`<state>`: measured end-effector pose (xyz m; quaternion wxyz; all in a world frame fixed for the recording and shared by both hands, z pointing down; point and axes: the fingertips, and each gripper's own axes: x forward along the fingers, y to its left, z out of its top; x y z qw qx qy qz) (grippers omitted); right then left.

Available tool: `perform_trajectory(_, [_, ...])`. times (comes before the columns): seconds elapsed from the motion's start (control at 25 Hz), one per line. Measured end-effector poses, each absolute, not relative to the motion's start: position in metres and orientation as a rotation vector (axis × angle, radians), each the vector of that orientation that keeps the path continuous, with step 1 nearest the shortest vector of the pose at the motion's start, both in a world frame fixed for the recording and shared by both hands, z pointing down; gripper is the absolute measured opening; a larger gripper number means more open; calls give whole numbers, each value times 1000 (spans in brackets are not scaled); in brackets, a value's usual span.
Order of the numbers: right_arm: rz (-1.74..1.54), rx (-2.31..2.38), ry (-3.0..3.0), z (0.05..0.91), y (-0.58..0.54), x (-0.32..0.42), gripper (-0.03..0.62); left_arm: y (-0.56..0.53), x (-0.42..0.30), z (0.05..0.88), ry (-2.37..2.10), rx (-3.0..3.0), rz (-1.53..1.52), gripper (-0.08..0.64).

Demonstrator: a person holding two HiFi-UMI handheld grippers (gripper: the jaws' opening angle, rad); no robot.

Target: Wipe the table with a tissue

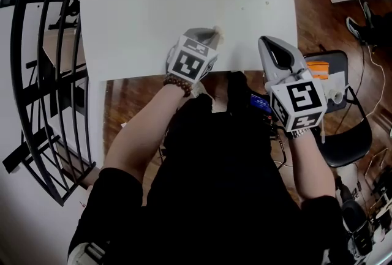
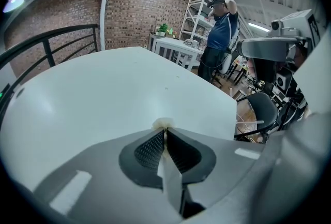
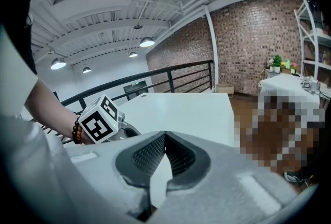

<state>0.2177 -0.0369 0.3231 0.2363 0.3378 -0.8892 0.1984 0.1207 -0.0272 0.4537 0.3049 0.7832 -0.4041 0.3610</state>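
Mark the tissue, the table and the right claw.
tissue (image 2: 164,123), left gripper view, middle of the cream tuft.
table (image 1: 184,0), head view, bare white top.
right claw (image 3: 165,134), right gripper view, where its closed tips meet.

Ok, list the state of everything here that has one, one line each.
tissue, pinched between the left jaws, a small tuft poking past their tips.
left hand-held gripper, shut on the tissue, over the table's near edge.
right hand-held gripper, shut, empty.
table, white top; whether the tissue touches it cannot be told.
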Motion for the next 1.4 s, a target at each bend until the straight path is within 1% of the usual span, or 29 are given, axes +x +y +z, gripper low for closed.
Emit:
perform_trajectory(0.76, [564, 958, -2434, 327, -60, 240, -9, -52, 155, 448, -1038, 2105, 928, 34])
perform_trajectory(1.4, [596, 985, -2428, 333, -85, 256, -8, -89, 164, 447, -1060, 2111, 961, 34])
